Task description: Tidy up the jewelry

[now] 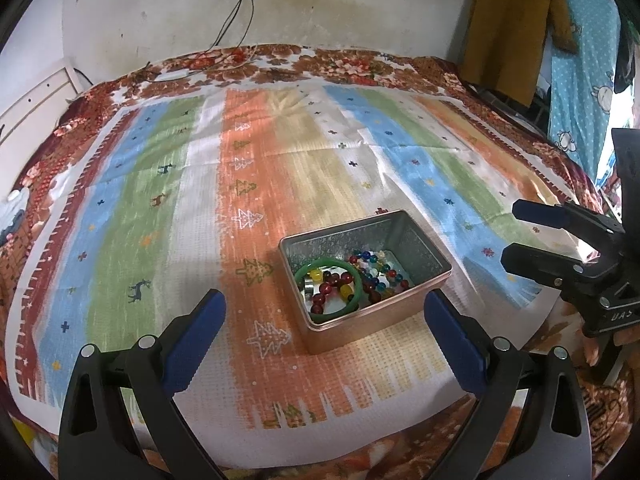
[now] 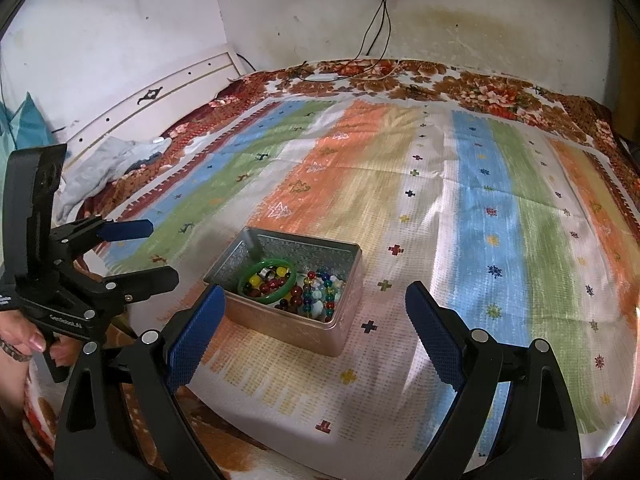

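Note:
An open metal tin [image 1: 416,312] [image 2: 280,326] stands on the striped cloth. Inside lie a green bangle [image 1: 354,309] [image 2: 245,290], dark red and yellow beads [image 1: 334,280] [image 2: 276,280] and a string of mixed coloured beads [image 1: 380,274] [image 2: 320,294]. My left gripper [image 1: 326,312] is open and empty, just short of the tin; it also shows at the left of the right wrist view [image 2: 150,248]. My right gripper [image 2: 314,302] is open and empty, with the tin near its left finger; it shows at the right of the left wrist view [image 1: 516,232].
The striped cloth [image 1: 256,184] [image 2: 480,208] covers a bed with a floral blanket [image 1: 280,64] [image 2: 480,88]. Cables [image 1: 240,12] hang from a wall socket. A white headboard [image 2: 160,96] and crumpled clothes [image 2: 104,164] are at the left. A brown coat [image 1: 516,20] hangs at the right.

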`<state>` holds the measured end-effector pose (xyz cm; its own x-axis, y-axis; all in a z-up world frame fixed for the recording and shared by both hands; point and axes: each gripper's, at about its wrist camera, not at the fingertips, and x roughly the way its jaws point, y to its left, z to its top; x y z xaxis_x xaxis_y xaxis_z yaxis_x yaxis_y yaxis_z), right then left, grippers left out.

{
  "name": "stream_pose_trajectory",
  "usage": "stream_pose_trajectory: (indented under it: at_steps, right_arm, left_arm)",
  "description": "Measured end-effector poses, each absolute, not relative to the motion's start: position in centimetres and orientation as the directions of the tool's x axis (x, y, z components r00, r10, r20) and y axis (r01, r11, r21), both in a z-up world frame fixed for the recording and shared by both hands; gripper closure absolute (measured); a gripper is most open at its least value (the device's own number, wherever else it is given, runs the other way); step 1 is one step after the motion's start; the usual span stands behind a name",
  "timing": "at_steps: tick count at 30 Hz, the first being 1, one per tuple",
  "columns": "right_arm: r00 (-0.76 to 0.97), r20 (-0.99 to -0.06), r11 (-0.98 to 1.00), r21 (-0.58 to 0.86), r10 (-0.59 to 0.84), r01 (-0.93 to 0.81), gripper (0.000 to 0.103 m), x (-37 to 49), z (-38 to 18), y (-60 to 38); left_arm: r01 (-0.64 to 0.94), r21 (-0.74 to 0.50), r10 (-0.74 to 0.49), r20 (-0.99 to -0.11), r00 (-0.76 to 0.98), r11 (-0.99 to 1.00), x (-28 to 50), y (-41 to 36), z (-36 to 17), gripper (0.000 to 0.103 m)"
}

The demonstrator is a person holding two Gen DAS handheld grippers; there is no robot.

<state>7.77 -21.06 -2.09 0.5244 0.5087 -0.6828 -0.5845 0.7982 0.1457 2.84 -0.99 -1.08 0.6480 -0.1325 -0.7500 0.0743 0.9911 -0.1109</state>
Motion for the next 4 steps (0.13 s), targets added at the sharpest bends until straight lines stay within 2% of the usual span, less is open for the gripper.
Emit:
stream_pose_trajectory:
  at_steps: [4]
  right_arm:
    - [0.523,-0.684,0.799,0.147,0.508,-0.583,0.011,7.73,-2.10,-21.15]
  left_arm:
    - [0.073,-0.111,-0.132,-0.753,0.644,0.991,2.86,-1.03,-1.14,0.006]
